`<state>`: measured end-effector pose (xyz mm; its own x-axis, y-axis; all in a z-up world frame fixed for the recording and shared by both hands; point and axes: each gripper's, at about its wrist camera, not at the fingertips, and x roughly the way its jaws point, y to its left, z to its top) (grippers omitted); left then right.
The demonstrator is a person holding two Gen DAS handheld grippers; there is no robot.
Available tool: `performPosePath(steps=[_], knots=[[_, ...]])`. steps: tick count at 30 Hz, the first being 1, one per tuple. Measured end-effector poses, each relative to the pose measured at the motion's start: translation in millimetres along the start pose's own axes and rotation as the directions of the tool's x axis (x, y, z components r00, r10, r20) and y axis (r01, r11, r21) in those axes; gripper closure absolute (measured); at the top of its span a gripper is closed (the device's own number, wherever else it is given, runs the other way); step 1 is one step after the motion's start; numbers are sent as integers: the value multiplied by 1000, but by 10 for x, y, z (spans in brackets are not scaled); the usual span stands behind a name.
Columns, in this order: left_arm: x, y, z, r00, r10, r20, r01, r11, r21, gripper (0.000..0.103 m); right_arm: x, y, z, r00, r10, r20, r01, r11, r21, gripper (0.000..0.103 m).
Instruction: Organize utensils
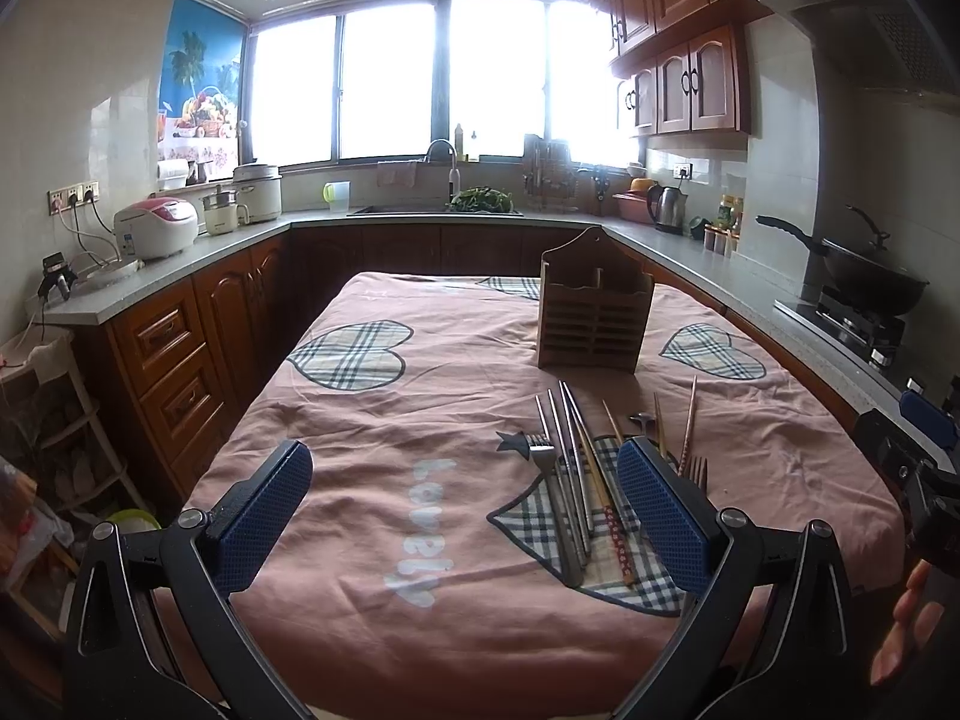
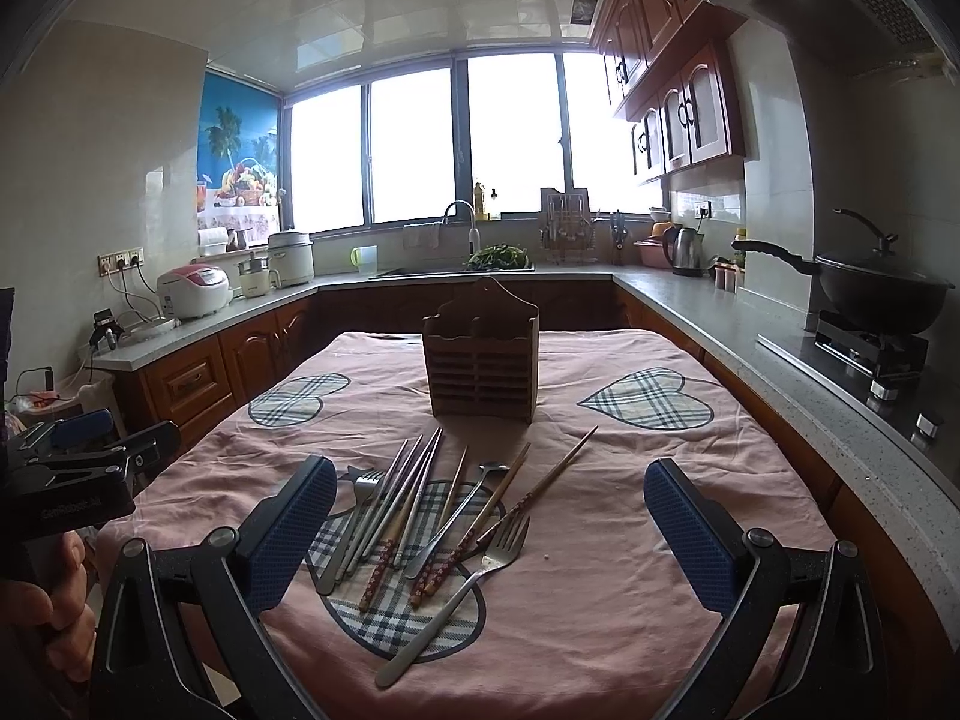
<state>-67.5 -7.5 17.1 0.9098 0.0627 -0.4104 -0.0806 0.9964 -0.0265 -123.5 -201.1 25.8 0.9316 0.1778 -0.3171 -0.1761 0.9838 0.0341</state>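
A pile of utensils [image 2: 420, 516] lies on the pink tablecloth: forks, a spoon, several metal and wooden chopsticks. A large fork [image 2: 474, 576] lies nearest me. The pile also shows in the left wrist view [image 1: 576, 480]. A wooden utensil holder [image 2: 480, 354] stands upright behind the pile, also seen in the left wrist view [image 1: 594, 312]. My left gripper [image 1: 465, 510] is open and empty, above the cloth left of the pile. My right gripper [image 2: 489, 528] is open and empty, with the pile between its fingers, above it.
The table [image 2: 690, 540] is covered by a pink cloth with plaid hearts. Kitchen counters run around it, with a wok on the stove [image 2: 870, 294] at right, a sink [image 2: 456, 267] at the back, rice cookers [image 2: 192, 291] at left.
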Motion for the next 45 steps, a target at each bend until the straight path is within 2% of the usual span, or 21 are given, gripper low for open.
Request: performPosePath(steps=[17,24,33,40,45], knots=[[60,-11,4,1000,-3,-20,3,1000,-1,0,38,4,2,1000,6,-12,-6,1000,2,0],[192,25,28,997,-33,-64,32,999,-21,0,104,-19,-8,999,19,-28,-19,1000,11,0],[637,94,67,976,-110,-189,98,992,-74,0,421,-244,24,993,57,-104,-47,995,92,0],[1021,28,115,955,-135,-265,120,990,-71,0,747,-397,28,981,85,-173,-60,987,147,1],[1297,-24,187,942,-151,-301,139,988,-61,3,1055,-539,24,968,105,-228,-61,979,193,8]])
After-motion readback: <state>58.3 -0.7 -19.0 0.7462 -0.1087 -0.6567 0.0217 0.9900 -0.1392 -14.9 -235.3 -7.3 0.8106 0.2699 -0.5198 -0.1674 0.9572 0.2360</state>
